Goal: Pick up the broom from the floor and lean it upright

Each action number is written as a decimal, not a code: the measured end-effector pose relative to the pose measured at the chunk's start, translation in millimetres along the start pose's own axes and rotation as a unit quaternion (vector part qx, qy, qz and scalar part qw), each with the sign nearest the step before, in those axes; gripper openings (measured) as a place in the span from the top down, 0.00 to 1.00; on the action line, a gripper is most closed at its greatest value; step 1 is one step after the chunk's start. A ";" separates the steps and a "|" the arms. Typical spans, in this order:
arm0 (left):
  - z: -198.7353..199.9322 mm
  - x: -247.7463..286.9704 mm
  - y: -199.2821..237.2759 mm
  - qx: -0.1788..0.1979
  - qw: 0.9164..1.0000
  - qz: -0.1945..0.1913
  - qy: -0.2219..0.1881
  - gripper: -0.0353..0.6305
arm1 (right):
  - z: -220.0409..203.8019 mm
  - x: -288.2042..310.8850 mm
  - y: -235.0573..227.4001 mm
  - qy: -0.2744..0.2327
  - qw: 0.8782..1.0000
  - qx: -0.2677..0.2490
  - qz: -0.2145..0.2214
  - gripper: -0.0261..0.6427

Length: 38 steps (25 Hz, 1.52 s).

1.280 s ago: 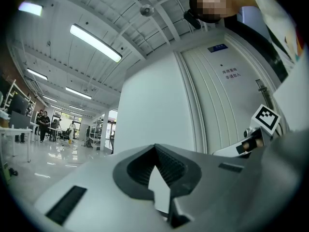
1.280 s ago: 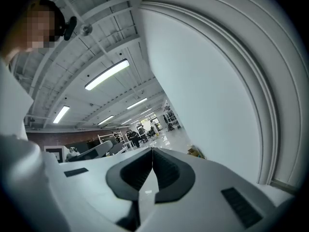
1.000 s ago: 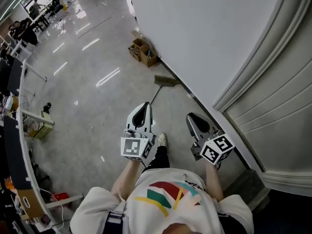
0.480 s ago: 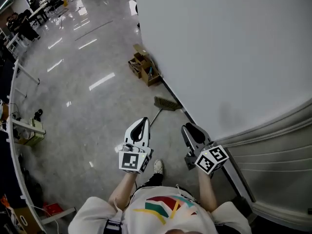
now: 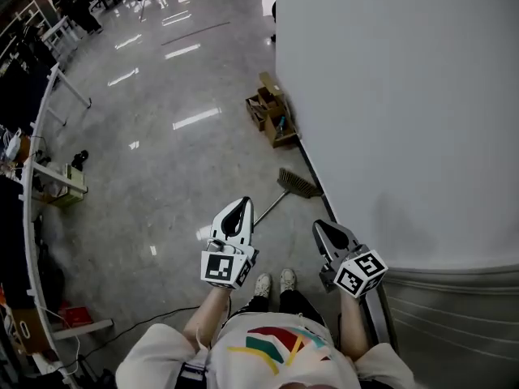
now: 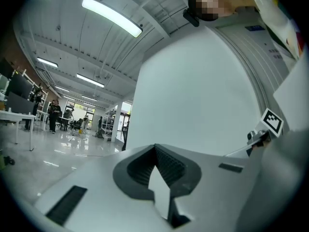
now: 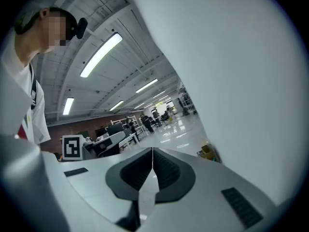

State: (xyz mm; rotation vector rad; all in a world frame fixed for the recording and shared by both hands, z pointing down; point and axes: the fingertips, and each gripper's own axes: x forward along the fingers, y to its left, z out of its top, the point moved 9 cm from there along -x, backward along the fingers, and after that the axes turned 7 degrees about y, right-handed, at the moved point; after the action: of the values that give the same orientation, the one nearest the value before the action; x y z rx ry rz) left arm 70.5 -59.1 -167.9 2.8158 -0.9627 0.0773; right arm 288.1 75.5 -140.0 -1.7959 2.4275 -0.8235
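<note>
The broom (image 5: 297, 183) lies on the grey floor beside the white wall, with its bristle head by the wall and its thin handle running down-left toward me. The handle's near end passes behind my left gripper (image 5: 238, 205). That gripper is held level above the floor, short of the broom, jaws shut and empty, as the left gripper view (image 6: 155, 148) shows. My right gripper (image 5: 322, 227) hangs close to the wall, also shut on nothing (image 7: 152, 150). The broom appears in neither gripper view.
Open cardboard boxes (image 5: 272, 116) sit against the wall (image 5: 405, 96) beyond the broom and also show in the right gripper view (image 7: 207, 152). Desks and people (image 5: 49, 23) line the far left. My shoes (image 5: 274, 283) stand just behind the grippers.
I have walked forward along the wall with both grippers held out. The broom and boxes are now closer, and the ribbed shutter on the right has dropped to the picture's lower corner.
</note>
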 end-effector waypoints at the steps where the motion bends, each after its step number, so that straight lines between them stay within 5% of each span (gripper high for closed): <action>1: 2.6 1.0 2.1 0.003 1.000 0.008 -0.004 0.88 | 5.4 9.2 -1.1 0.009 1.000 -0.012 0.023 0.94; 6: 7.1 -0.7 3.4 0.000 0.998 0.057 -0.022 0.88 | 29.1 38.8 -2.6 0.046 0.988 -0.123 0.078 0.94; 10: 4.9 -13.4 17.0 -0.007 0.995 0.102 -0.024 0.88 | 38.7 79.0 8.5 0.041 0.968 -0.201 0.148 0.94; 15: -24.0 -42.3 60.7 -0.016 0.984 0.175 -0.020 0.88 | 28.9 161.1 36.3 0.064 0.931 -0.285 0.221 0.59; 17: -50.9 -48.9 82.8 -0.023 0.978 0.209 -0.018 0.88 | 9.9 204.2 34.8 0.073 0.908 -0.313 0.270 0.51; 24: -229.6 -77.7 162.9 -0.046 0.939 0.339 -0.032 0.88 | -125.8 356.2 -6.9 0.143 0.832 -0.377 0.382 0.51; 28: -374.0 -133.5 217.4 -0.069 0.909 0.407 -0.054 0.88 | -273.0 437.9 -13.7 0.222 0.757 -0.444 0.425 0.51; 35: -626.4 -200.2 256.1 -0.080 0.870 0.480 -0.077 0.88 | -559.5 523.5 -62.6 0.328 0.567 -0.580 0.484 0.52; 38: -710.4 -196.7 268.1 -0.082 0.860 0.493 -0.101 0.88 | -659.0 559.8 -100.7 0.358 0.518 -0.604 0.488 0.52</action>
State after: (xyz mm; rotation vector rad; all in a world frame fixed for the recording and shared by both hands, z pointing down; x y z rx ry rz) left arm -246.1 -27.1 549.0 1.9119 -2.2200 -0.1752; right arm -18.6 -180.4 633.5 0.8237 4.0439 0.6220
